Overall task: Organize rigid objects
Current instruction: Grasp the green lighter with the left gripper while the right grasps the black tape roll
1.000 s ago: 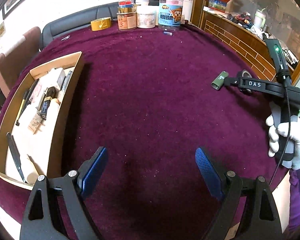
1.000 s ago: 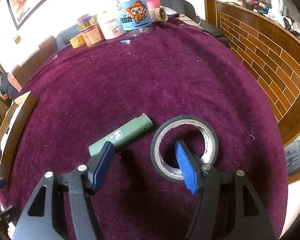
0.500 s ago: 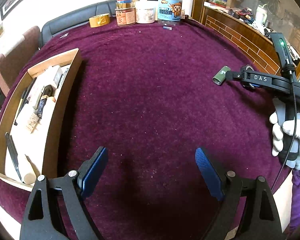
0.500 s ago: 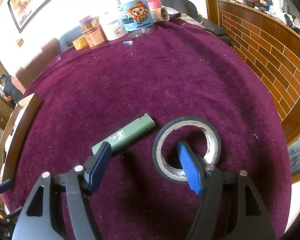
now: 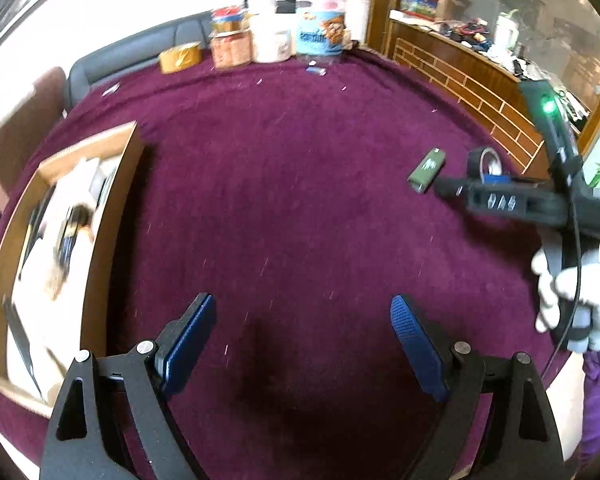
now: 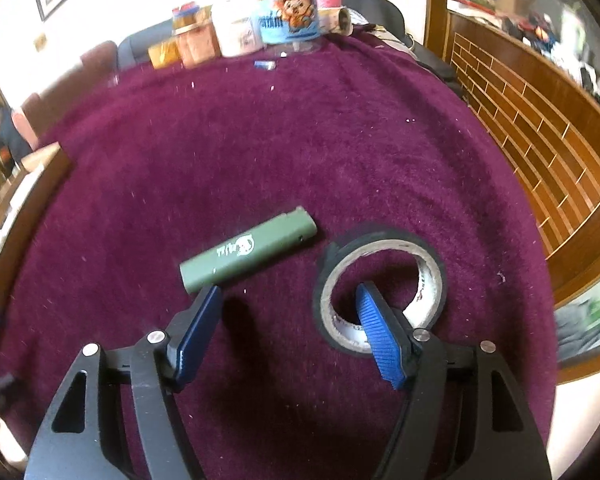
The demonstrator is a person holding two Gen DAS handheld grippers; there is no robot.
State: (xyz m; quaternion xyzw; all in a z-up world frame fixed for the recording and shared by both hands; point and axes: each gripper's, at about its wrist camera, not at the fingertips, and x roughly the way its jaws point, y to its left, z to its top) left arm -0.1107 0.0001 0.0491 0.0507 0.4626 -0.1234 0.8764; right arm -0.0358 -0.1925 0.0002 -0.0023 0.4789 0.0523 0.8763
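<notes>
A green lighter (image 6: 249, 249) lies on the purple tablecloth beside a black tape roll (image 6: 381, 280). My right gripper (image 6: 290, 308) is open and empty; its right finger sits over the hole of the roll and its left finger is just short of the lighter's near end. In the left wrist view the lighter (image 5: 427, 170) and the tape roll (image 5: 483, 160) are at the far right, with the right gripper (image 5: 460, 186) over them. My left gripper (image 5: 302, 322) is open and empty above bare cloth.
A shallow cardboard box (image 5: 96, 236) with several small items stands at the left. Jars and a yellow tape roll (image 5: 180, 56) stand at the table's far edge. A wooden brick-pattern counter (image 6: 540, 140) runs along the right.
My right gripper has drawn back a little and tilted; the lighter and the tape roll lie further ahead in its view. The left view has shifted slightly. Both grippers stay open.
</notes>
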